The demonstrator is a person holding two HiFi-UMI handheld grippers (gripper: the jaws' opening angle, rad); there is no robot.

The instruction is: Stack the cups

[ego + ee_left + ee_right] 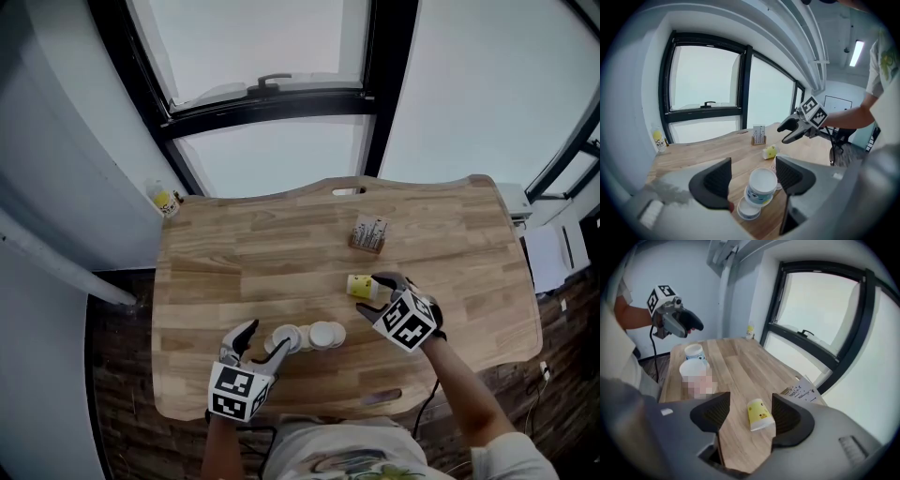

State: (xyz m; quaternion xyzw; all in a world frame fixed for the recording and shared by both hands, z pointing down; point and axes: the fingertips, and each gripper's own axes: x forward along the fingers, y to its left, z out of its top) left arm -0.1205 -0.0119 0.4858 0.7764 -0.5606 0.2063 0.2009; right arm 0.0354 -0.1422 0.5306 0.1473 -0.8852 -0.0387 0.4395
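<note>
**A:** Status on the cups?

**B:** Partway at best. The left gripper (751, 165) has its jaws spread wide and nothing clamped. The blue-print cup (759, 186) sits tilted in the gap just past the tips, clear of both pads.

**A:** Is it stacked on anything?

**B:** It rests against a second white cup (749, 209), lower down and nearer that gripper's left jaw. I can't tell if it's nested or only leaning. What looks like a third white cup (326, 334) touches the same cluster, out beyond the right jaw.

**A:** Right side?

**B:** The right gripper (750, 399) also has its jaws apart and holds nothing. The yellow cup (759, 415) lies on its side on the table (244, 253), between the jaws and just ahead of the tips. It's closer to the right-hand jaw and not pinched.

**A:** So yellow isn't in the stack.

**B:** No. It's well apart from the white cluster, which sits far out past the right gripper's left jaw. The card holder (369, 234) lies beyond the tips and isn't involved.

**A:** What's left?

**B:** My read is that most of it is. The yellow cup needs closing on, righting and carrying over. The white ones need seating squarely into one another, because the tilt doesn't look like a finished stack. Both grippers are free, so either can start.
</note>
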